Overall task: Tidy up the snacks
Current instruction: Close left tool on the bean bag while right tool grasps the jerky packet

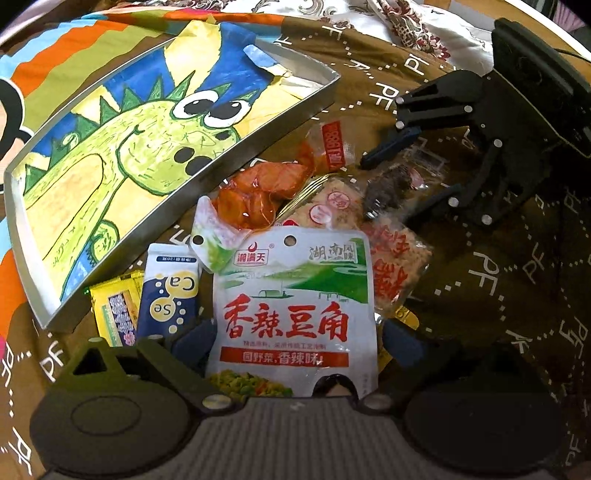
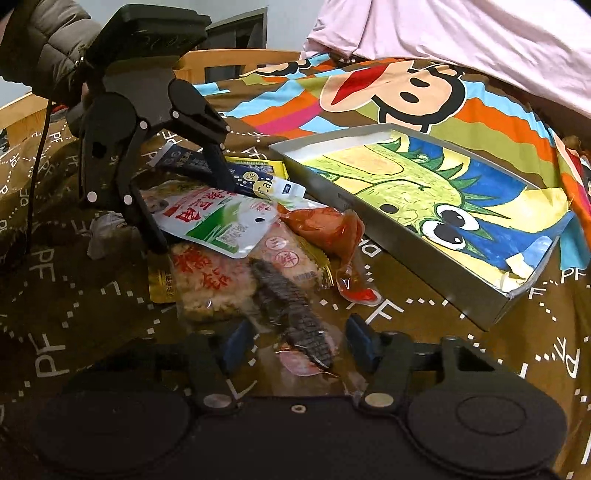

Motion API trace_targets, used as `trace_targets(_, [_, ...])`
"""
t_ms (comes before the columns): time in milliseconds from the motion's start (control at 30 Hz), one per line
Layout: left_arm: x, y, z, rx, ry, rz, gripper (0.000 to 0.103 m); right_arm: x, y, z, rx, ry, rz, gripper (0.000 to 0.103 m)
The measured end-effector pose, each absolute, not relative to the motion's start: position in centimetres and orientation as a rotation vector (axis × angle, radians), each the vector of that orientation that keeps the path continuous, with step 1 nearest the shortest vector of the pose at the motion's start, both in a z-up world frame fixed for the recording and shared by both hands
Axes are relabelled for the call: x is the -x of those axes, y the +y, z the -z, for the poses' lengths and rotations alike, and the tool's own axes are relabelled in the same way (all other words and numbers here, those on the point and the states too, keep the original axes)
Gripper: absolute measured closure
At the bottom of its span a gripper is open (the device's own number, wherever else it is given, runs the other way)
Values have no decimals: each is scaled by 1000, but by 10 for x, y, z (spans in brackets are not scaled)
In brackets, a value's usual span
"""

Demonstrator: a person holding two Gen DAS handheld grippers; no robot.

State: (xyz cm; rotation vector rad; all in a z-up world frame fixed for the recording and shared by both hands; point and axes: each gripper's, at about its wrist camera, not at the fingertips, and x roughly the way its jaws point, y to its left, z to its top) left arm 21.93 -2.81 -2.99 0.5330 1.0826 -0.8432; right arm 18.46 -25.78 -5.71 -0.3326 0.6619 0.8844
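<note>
Two grippers over snack pile: left gripper jaws wide round bean pouch, right gripper jaws half-closed, w/ dark-snack packet between, untouched.

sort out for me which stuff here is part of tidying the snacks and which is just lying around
Part of the job:
- white spicy bean pouch, between the left tongs
- clear packet with a dark snack, between the right tongs
- orange sausage pack
- rice cracker packs
- blue Ca/Se packet
- yellow packet
- dinosaur tray

Just lying about:
- cartoon bedspread
- pink fabric
</note>
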Motion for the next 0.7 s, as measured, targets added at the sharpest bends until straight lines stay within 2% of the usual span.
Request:
trace_targets(433, [-209, -29, 25, -479, 1102, 694, 16, -172, -250, 58, 370, 644, -837, 54])
trace_targets(700, [-193, -30, 20, -451, 1070, 589, 27, -164, -243, 55, 407, 631, -811, 55])
